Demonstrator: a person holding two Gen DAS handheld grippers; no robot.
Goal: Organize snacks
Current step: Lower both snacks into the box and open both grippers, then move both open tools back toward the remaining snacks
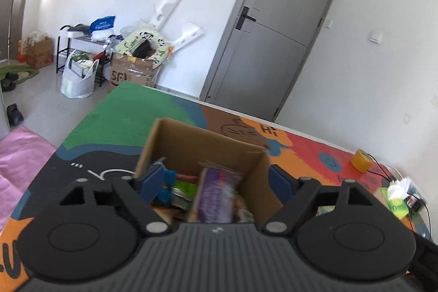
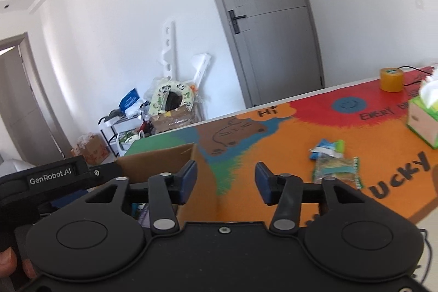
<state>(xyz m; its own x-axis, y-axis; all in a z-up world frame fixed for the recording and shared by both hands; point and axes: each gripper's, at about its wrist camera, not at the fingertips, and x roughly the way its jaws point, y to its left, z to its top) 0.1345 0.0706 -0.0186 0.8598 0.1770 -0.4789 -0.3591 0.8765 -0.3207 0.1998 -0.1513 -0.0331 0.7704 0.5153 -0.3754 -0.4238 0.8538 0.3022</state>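
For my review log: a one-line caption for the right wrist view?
Open right gripper beside cardboard box; two snack packets lie on the colourful mat.

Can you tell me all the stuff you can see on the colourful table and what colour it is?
cardboard box: one, brown, open, on the mat's near part.
purple packet: one, inside the box, with other blurry snacks.
snack packets: two or so, green and blue, loose on the orange patch.
tissue box: one, green, far right.
tape roll: one, yellow, far edge.
table mat: one, many colours.
left gripper: black, blue fingers, open around the box.
right gripper: black, open, empty.
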